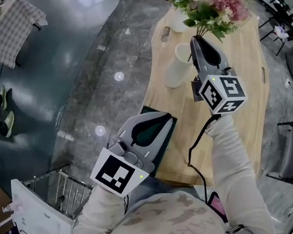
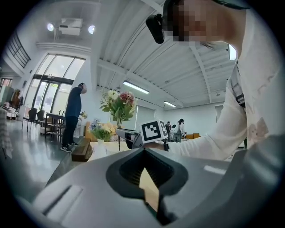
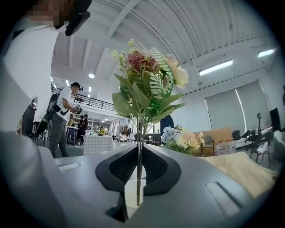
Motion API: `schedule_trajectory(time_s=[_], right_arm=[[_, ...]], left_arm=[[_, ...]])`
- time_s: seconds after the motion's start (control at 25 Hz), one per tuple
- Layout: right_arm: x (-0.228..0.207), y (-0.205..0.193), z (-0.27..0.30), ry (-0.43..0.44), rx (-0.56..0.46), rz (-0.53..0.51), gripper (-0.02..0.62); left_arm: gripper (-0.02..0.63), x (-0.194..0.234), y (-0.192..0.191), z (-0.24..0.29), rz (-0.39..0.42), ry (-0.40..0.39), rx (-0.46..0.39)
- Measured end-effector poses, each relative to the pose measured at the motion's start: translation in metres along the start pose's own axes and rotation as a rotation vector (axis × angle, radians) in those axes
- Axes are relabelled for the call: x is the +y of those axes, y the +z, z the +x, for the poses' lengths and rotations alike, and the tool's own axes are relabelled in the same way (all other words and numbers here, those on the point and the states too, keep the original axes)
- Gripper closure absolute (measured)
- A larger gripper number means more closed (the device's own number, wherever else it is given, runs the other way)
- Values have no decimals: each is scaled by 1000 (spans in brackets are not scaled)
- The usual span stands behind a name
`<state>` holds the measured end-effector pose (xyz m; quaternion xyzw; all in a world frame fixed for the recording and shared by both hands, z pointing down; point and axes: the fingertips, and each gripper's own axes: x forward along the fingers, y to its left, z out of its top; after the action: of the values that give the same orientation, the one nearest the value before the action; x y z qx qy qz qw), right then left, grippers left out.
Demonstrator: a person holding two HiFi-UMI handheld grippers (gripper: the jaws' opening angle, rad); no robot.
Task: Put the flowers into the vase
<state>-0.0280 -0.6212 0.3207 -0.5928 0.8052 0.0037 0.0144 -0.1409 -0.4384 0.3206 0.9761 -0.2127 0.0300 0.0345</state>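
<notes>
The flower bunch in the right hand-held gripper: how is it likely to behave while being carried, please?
Probably top-heavy: the flower bunch spreads wide above thin stems, so it may sway. It likely weighs little, as the right hand-held gripper holds it upright by the stems alone. The stems might twist between the jaws.

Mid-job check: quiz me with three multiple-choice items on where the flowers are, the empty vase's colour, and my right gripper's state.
1. Where are the flowers?
A. Held above the table, outside the vase
B. Standing in the vase
C. On the floor
2. What colour is the empty vase?
A. Black
B. White
C. Red
3. The right gripper is:
A. Open, empty
B. Shut on the flowers
C. Out of view
Answers: 1 A, the bunch stands clear of the vase mouth; 2 B, pale against the wooden table; 3 B, its jaws clamp the bunch.
</notes>
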Motion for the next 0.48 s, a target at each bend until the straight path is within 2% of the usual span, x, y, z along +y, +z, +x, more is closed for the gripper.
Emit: schedule_trajectory(time_s=[0.12,0.32,0.48], right_arm=[[-3,-13,-1,-5,36,-46,540],[-7,-36,-2,-33,154,-109,529],[-3,-51,-5,-14,269,-175,486]], left_arm=[[605,2,-4,6,-11,-5,4],[605,4,-8,11,-13,-19,8],[605,6,-10,12,-19,-20,13]])
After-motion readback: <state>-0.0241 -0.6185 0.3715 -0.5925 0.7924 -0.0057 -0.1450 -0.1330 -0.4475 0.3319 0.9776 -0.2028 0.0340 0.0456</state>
